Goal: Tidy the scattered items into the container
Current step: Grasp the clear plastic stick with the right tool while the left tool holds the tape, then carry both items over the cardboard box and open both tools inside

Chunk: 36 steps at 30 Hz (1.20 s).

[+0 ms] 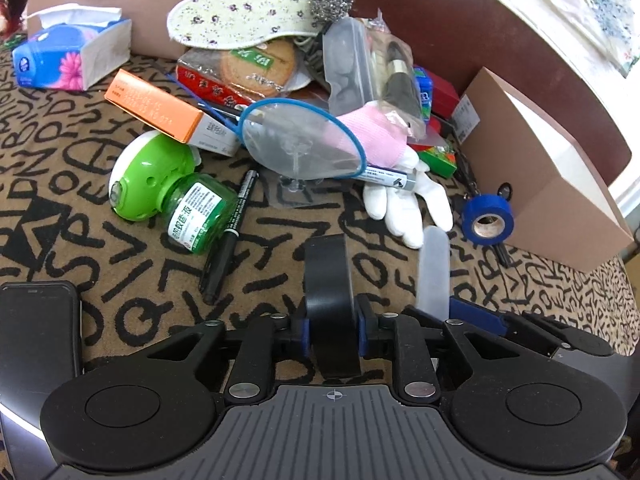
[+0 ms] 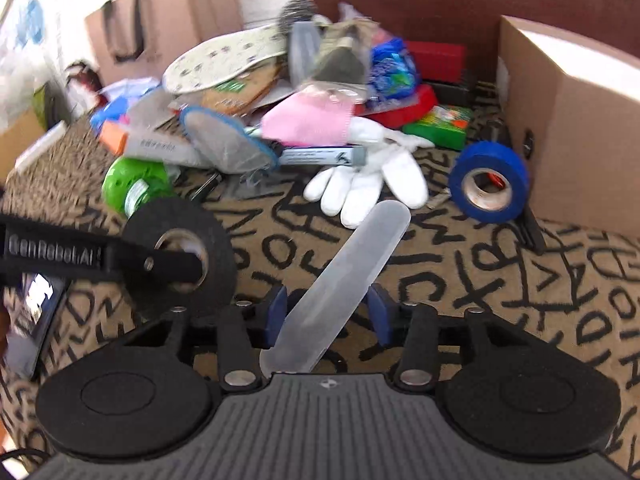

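Note:
My left gripper [image 1: 333,334] is shut on a black tape roll [image 1: 328,280], which stands on edge between the blue pads just above the patterned cloth. In the right wrist view the same roll [image 2: 180,256] shows at the left, clamped by the left gripper's finger. My right gripper [image 2: 330,314] is open. A translucent plastic strip [image 2: 344,280] lies slanted between its jaws, and the right pad stands apart from it. The cardboard box [image 2: 580,120] stands open at the right, also seen in the left wrist view [image 1: 560,184].
A blue tape roll [image 2: 488,184] and a white glove [image 2: 368,188] lie just ahead. A green repellent bottle [image 1: 168,184], black marker [image 1: 232,236], orange box [image 1: 156,108], tissue pack [image 1: 68,56] and insole [image 1: 236,16] crowd the far side. A phone [image 1: 36,328] lies near left.

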### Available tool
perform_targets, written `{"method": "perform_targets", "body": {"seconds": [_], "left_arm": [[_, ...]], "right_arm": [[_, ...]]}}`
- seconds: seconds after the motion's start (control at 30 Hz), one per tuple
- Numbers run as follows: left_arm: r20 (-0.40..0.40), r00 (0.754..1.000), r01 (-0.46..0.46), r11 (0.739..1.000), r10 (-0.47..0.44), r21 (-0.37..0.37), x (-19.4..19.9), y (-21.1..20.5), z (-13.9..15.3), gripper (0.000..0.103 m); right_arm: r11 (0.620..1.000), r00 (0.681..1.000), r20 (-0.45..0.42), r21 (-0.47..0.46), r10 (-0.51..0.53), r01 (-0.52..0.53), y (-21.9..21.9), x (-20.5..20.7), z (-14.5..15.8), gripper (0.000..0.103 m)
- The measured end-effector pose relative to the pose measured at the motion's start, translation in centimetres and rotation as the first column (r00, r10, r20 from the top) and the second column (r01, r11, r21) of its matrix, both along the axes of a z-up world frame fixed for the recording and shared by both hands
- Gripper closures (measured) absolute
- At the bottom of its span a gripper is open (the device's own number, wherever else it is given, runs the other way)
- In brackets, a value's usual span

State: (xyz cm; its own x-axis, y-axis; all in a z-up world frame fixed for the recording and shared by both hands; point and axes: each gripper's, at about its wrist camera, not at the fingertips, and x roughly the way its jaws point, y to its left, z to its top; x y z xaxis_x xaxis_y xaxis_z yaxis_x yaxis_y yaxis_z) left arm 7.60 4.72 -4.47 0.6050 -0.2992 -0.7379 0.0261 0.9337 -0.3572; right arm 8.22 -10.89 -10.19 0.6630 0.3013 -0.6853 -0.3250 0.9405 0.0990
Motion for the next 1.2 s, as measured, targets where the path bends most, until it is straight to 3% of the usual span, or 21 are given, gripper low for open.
{"method": "perform_targets", "body": {"seconds": [0.17, 0.4, 0.5, 0.6, 0.8, 1.2], "left_arm": [[0.007, 1.0, 0.021, 1.0, -0.021, 0.011, -0.2, -0.3, 0.0, 0.086], [0.003, 1.0, 0.019, 1.0, -0.019, 0.016, 0.5, -0.8, -0.4, 0.085], [0.0, 1.0, 0.022, 1.0, -0.022, 0.011, 0.5, -0.7, -0.5, 0.087], [0.0, 1.0, 0.017, 1.0, -0.017, 0.01, 0.1, -0.7, -0.3, 0.087], [0.012, 1.0, 0.017, 1.0, -0.017, 0.01, -0.9, -1.1, 0.5, 0.087], [0.154, 0.984, 0.089, 0.996, -0.087, -0.011, -1.4, -4.5, 6.2, 0.087]], "right_arm": [[0.998, 0.998, -0.025, -0.035, 0.056, -0.057, -0.8, -0.6, 0.3, 0.061], [0.999, 1.0, -0.013, -0.05, 0.012, -0.013, -0.3, 0.1, 0.0, 0.057], [0.997, 1.0, 0.004, -0.068, 0.022, -0.022, -0.1, 0.0, -0.2, 0.06], [1.0, 1.0, -0.016, -0.019, 0.008, -0.009, -1.1, -0.1, 0.1, 0.072], [0.998, 1.0, -0.019, 0.061, 0.005, -0.004, -2.5, -1.2, 1.1, 0.072], [0.988, 0.99, 0.137, 0.154, -0.03, 0.008, -5.6, -2.6, 6.3, 0.072]]}}
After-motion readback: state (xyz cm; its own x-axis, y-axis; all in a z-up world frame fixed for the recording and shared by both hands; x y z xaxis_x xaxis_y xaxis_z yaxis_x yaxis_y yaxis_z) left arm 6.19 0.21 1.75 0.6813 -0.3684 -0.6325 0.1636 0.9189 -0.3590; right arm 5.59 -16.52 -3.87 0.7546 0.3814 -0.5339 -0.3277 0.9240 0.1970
